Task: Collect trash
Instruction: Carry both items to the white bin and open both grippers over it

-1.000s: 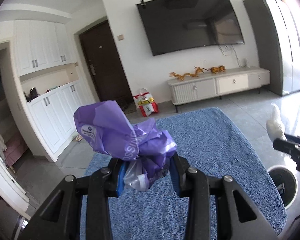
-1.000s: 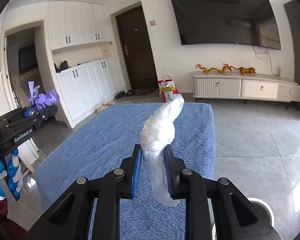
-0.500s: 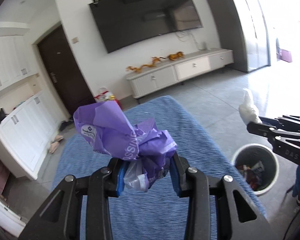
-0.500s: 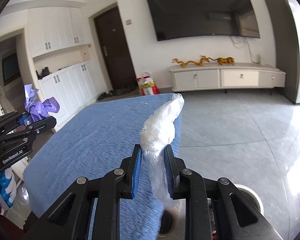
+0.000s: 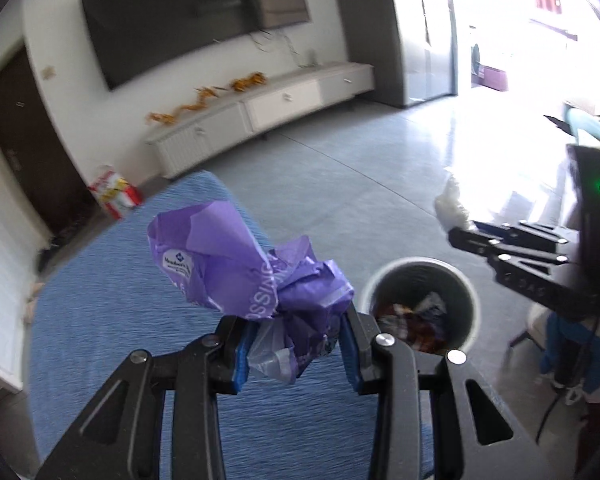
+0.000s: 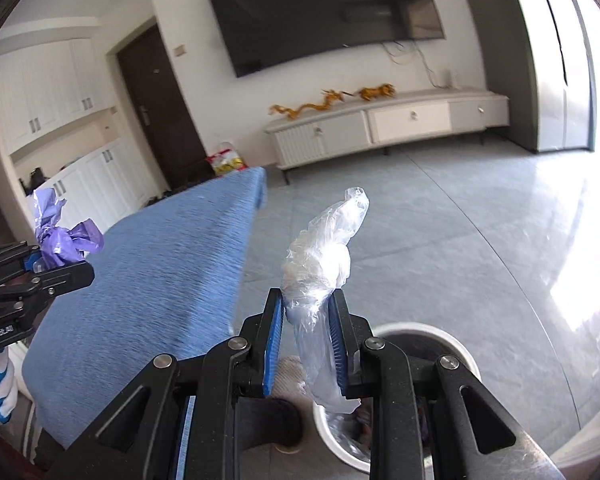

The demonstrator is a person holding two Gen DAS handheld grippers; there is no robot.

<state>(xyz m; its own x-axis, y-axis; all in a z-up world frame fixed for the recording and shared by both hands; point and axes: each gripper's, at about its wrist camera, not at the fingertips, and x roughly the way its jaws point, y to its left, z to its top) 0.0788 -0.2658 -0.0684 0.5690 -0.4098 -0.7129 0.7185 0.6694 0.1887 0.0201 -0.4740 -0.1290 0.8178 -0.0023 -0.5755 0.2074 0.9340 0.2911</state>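
Note:
My left gripper (image 5: pixel 296 344) is shut on a crumpled purple plastic wrapper (image 5: pixel 244 264), held over the edge of the blue cloth-covered table (image 5: pixel 112 304). My right gripper (image 6: pixel 305 342) is shut on a twisted clear plastic bag (image 6: pixel 324 256), just above a round white trash bin (image 6: pixel 416 340). In the left wrist view the trash bin (image 5: pixel 466 292) stands on the floor right of the table with wrappers inside, and the right gripper (image 5: pixel 464 236) hangs above its far side with the clear bag (image 5: pixel 450 208). The right wrist view shows the left gripper (image 6: pixel 40 268) with the purple wrapper (image 6: pixel 66 236) at far left.
Grey tiled floor (image 6: pixel 460 216) spreads beyond the table. A white TV cabinet (image 6: pixel 380 124) and wall television (image 6: pixel 324 12) stand at the back, a red and yellow bag (image 5: pixel 114 196) by the dark door. A foot in a dark shoe (image 6: pixel 272 420) is beside the bin.
Both grippers have swung right and downward from over the table towards the trash bin, which has come into view below them. Each still grips its piece of trash.

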